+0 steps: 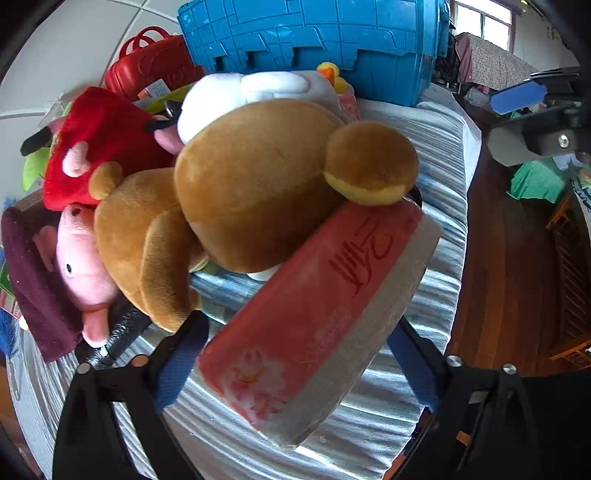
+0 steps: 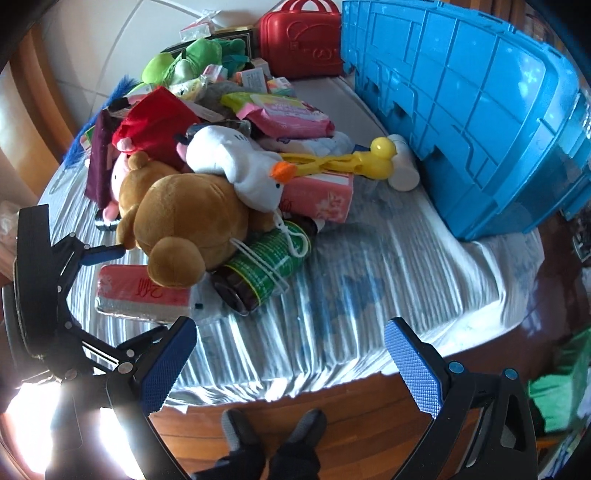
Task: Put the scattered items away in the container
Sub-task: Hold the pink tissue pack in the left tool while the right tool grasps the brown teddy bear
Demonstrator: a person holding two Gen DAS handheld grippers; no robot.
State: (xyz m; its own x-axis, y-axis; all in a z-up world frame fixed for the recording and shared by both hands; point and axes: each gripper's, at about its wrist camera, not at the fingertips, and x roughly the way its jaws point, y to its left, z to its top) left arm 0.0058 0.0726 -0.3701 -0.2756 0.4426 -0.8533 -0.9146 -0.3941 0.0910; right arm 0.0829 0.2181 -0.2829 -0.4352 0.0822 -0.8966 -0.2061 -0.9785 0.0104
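Background stuff here: everything's piled on a bed with a rumpled white-and-blue striped sheet (image 2: 369, 295) filling the middle of the right wrist view. Below it, at the bottom of the frame, is a reddish-brown wooden plank floor (image 2: 351, 424), with someone's feet in dark footwear with grey toes (image 2: 273, 439) standing on it. The upper left has a white tiled wall (image 2: 110, 37) and a brown wooden board (image 2: 33, 92) along the left edge. In the left wrist view, upper right, there's a bright window (image 1: 484, 22), a speckled patterned cloth (image 1: 495, 62) under it, and a crumpled green cloth (image 1: 535, 181) at mid-right.
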